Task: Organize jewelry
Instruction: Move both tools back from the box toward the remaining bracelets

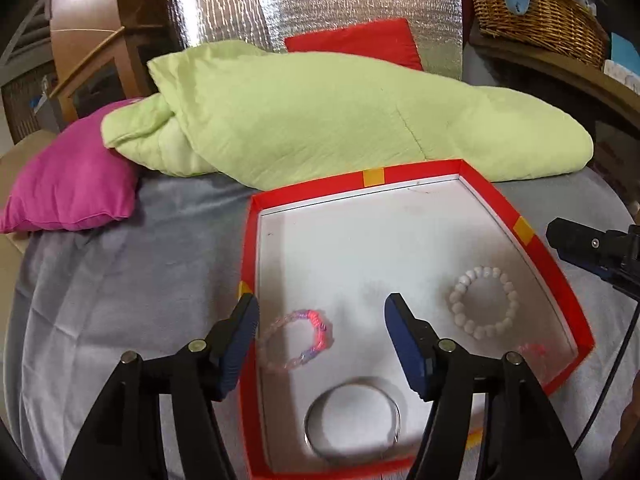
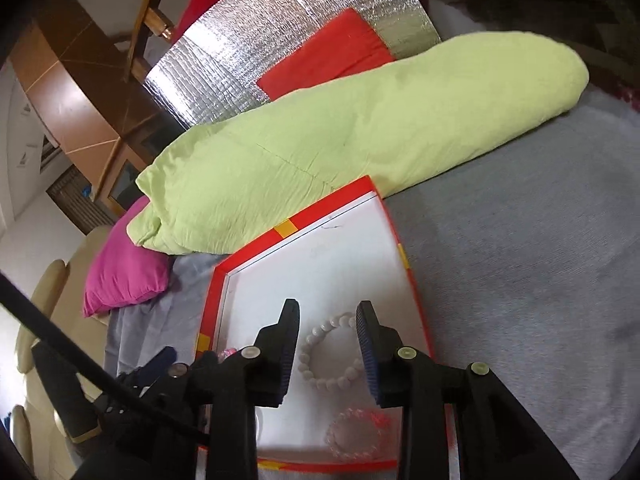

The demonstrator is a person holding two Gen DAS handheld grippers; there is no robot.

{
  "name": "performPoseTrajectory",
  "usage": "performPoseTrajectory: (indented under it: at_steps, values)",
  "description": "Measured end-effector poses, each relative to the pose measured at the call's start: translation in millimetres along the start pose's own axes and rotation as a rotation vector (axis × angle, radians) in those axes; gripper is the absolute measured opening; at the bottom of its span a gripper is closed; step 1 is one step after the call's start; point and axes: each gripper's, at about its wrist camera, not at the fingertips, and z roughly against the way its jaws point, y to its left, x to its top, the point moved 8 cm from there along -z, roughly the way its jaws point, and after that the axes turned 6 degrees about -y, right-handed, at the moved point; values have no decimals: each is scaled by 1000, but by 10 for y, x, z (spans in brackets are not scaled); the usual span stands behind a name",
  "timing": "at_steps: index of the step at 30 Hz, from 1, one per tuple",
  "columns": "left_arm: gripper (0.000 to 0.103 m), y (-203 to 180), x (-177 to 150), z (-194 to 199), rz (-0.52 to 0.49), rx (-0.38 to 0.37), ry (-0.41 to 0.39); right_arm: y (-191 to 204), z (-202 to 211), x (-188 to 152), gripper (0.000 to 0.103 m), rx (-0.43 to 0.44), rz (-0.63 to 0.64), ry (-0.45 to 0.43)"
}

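Silver bangle (image 1: pixel 352 420) sat nearest my left camera, flat on the white floor of the red tray (image 1: pixel 554 270), low between the fingers of the left gripper (image 1: pixel 320 344). That gripper was spread wide and held nothing; its left finger hung over the tray's left rim, its right finger over the tray floor. Pink-and-lilac braided bracelet (image 1: pixel 296 338) lay just past the bangle, between the fingers in view; I couldn't tell height or contact from this angle.

Right gripper (image 2: pixel 328 350) was also apart and empty, fingers straddling the white bead bracelet (image 2: pixel 332 354) in its view. Clear pink bead bracelet (image 2: pixel 356 432) lay nearer that camera, by the tray's near wall. All four pieces were already inside the tray, spaced apart, none touching.

My read: we were at the arranging stage, each gripper lined up over one piece, nothing grasped yet. Next move would call for a straight descent and a pinch on one side of a loop, not across the whole ring. The beads looked likely to roll or slide on the smooth floor.

Beyond the tray: grey bed cover (image 2: pixel 520 280), then the pale green duvet (image 1: pixel 340 120) touching the far rim, a magenta cushion (image 1: pixel 76 172) to the left, foil panel (image 1: pixel 320 0) at the back.
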Motion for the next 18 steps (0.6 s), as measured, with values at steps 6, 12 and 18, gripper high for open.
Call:
performPoseTrajectory:
  at_steps: [6, 12, 18]
  values:
    - [71, -1, -63, 348, -17, 20, -45, -66, 214, -10, 33, -33, 11, 10]
    - [72, 25, -204, 570, -51, 53, -52, -43, 408, -68, 44, -36, 39, 16]
    - [72, 110, -337, 741, -31, 61, -45, 61, 572, -164, 44, -20, 63, 24]
